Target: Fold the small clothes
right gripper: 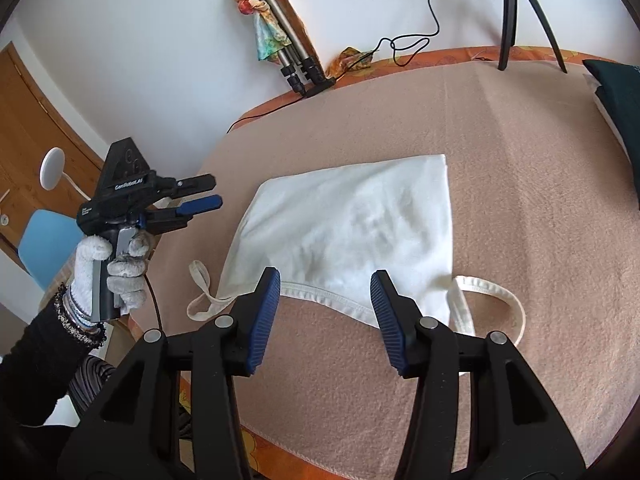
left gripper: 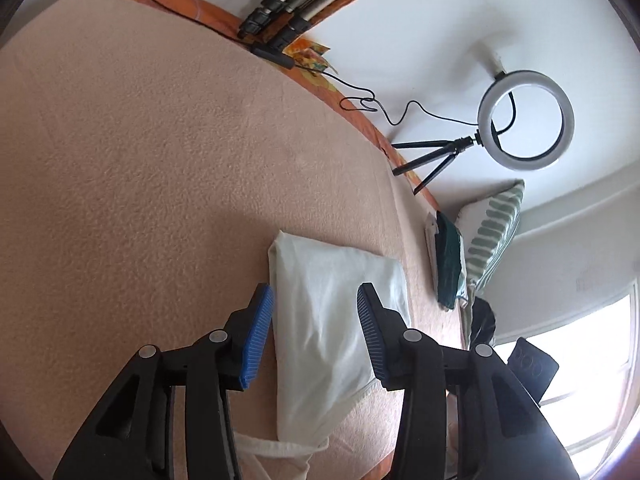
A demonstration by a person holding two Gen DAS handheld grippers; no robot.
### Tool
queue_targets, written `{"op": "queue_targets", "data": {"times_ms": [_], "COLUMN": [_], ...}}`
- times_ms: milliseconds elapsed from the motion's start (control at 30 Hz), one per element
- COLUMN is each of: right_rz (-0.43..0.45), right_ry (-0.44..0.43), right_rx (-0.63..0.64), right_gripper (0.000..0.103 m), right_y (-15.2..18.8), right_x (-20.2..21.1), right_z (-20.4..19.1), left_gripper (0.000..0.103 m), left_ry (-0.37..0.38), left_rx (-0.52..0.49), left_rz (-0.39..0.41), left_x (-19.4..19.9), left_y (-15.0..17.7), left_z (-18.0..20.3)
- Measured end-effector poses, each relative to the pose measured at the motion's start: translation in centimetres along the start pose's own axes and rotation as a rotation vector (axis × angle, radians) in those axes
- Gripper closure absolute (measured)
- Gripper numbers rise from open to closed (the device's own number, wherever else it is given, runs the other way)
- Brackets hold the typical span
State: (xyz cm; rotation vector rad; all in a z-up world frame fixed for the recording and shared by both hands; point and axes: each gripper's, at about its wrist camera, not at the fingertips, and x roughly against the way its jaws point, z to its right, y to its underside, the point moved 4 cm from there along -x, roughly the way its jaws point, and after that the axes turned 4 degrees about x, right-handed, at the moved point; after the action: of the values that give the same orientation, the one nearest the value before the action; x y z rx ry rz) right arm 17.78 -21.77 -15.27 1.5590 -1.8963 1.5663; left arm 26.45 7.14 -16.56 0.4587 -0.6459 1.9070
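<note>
A white tank top (right gripper: 352, 224) lies flat on the beige blanket (right gripper: 540, 200), its hem folded up toward the straps (right gripper: 496, 292), which spread out at the near side. It also shows in the left wrist view (left gripper: 328, 320). My right gripper (right gripper: 326, 284) is open and empty, hovering over the neckline edge. My left gripper (left gripper: 316, 300) is open and empty above the top's edge. In the right wrist view the left gripper (right gripper: 210, 194) is held in a gloved hand beyond the blanket's left edge, its jaws apart.
A ring light on a small tripod (left gripper: 524, 120) stands at the far edge with its cable (left gripper: 360, 100). A folded tripod (right gripper: 288, 48) leans on the wall. Folded dark green clothes (left gripper: 448, 256) and a striped pillow (left gripper: 496, 232) lie at the side. A blue chair (right gripper: 44, 240) stands left.
</note>
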Motion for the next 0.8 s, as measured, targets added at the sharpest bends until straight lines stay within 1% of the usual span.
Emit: {"op": "queue_targets", "data": {"times_ms": [67,200,267,300,333,400,467,600,700,733,800], "right_rz": [0.003,-0.003,-0.021,-0.029,-0.048,-0.086,-0.105,-0.103,-0.101,-0.103,-0.104], "right_ry": [-0.010,-0.080,-0.073,-0.072,-0.061,-0.001,0.022,-0.004,-0.005,-0.004,-0.009], "right_rx": [0.014,0.033,0.066,0.086,0.105,0.144,0.150,0.125,0.136,0.141,0.142], "right_gripper": [0.052,0.054,0.055,0.056,0.056,0.056,0.056,0.059,0.060,0.060,0.060], "right_y": [-0.2,-0.6,-0.5,-0.4,-0.2,0.5,1.1,1.1,1.1,1.1,1.1], "right_x": [-1.5,-4.7,-6.6,-7.4,-8.2,-9.5,-10.1,-10.0,-9.9,-9.9,-9.9], "right_z": [-1.2,-4.1,-5.3,-5.8,-6.2,-6.5,-5.9,-5.2,-5.1,-5.1,-5.1], "left_gripper": [0.061,0.061,0.061,0.061,0.061,0.061,0.061,0.061,0.061,0.061,0.061], "left_ry": [0.026,0.037,0.015,0.018,0.033,0.070,0.093,0.095,0.104,0.100,0.109], "left_rx": [0.041,0.084,0.085,0.090,0.103,0.125,0.132,0.111,0.134,0.124,0.114], "left_rz": [-0.017,-0.051,-0.054,-0.057,-0.067,-0.092,-0.112,-0.125,-0.132,-0.136,-0.111], "left_x": [-0.9,-2.7,-3.3,-3.5,-3.7,-4.2,-4.6,-4.7,-4.4,-4.1,-3.4], "left_y": [-0.4,-0.9,-1.1,-1.2,-1.2,-1.2,-1.0,-1.0,-1.0,-1.1,-1.5], "left_z": [-0.7,-1.3,-1.6,-1.7,-1.8,-1.8,-1.8,-1.2,-1.0,-0.7,-0.5]}}
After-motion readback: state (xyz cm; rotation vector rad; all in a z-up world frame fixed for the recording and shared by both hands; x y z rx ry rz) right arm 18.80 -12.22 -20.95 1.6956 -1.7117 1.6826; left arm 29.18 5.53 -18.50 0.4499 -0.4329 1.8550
